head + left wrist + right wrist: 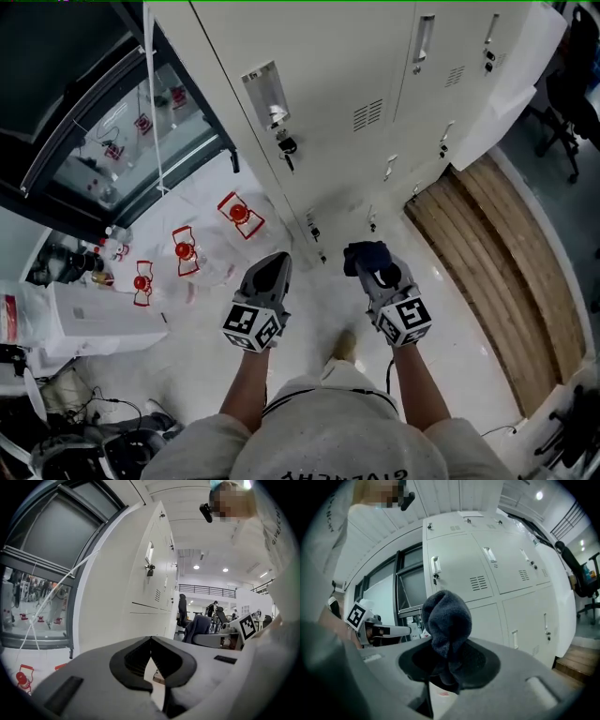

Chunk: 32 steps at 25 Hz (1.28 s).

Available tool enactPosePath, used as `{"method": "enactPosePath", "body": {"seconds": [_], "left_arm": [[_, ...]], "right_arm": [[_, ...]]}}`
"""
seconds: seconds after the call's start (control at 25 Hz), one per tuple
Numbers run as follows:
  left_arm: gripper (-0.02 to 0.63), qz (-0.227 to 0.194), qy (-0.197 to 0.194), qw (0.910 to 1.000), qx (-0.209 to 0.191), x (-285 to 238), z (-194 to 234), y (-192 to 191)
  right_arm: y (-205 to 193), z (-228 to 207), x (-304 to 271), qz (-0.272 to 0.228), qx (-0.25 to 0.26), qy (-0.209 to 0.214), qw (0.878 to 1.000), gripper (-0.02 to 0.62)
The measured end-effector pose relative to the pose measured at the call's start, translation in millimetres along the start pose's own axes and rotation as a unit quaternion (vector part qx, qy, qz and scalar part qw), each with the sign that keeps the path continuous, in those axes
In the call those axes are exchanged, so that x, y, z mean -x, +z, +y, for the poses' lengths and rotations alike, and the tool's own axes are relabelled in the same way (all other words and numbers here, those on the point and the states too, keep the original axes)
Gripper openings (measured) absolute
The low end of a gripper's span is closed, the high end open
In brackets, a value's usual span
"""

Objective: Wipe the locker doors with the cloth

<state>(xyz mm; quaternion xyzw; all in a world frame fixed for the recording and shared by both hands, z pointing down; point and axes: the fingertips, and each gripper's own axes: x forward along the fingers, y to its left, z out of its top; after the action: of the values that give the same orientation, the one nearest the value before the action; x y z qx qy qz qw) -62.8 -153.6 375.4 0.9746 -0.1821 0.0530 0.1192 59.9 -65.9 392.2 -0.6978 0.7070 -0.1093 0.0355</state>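
- Down at the bottom centre of the head view, both forearms reach forward from the person's torso, side by side and slightly apart.
- The left hand-held gripper (278, 262) points towards the foot of the lockers (356, 75); its own view shows the jaw tips pressed together with nothing between them.
- The right hand-held gripper (372, 270) sits just right of centre, level with the left one, clamped on a dark cloth (366, 254).
- In the right gripper view the cloth bunches upward out of the jaws in a rounded wad, with the pale locker doors standing beyond it.
- The lockers fill the upper centre and upper right of the head view, cream-coloured, with handles, vent slots and keys in some locks.
- A white floor (206, 347) lies beneath the arms.
- A wooden platform (497, 262) curves down the right side.
- A dark-framed glass panel (122, 141) occupies the upper left, with red-and-white markings (240, 214) below it.
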Motion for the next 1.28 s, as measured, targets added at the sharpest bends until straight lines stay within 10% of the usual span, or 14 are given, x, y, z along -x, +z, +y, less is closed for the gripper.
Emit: {"method": "enactPosePath", "body": {"seconds": [1.28], "left_arm": [[-0.002, -0.039, 0.067, 0.9959, 0.046, -59, 28, -37]], "right_arm": [[8, 55, -181, 0.055, 0.183, 0.185, 0.964, 0.101]]}}
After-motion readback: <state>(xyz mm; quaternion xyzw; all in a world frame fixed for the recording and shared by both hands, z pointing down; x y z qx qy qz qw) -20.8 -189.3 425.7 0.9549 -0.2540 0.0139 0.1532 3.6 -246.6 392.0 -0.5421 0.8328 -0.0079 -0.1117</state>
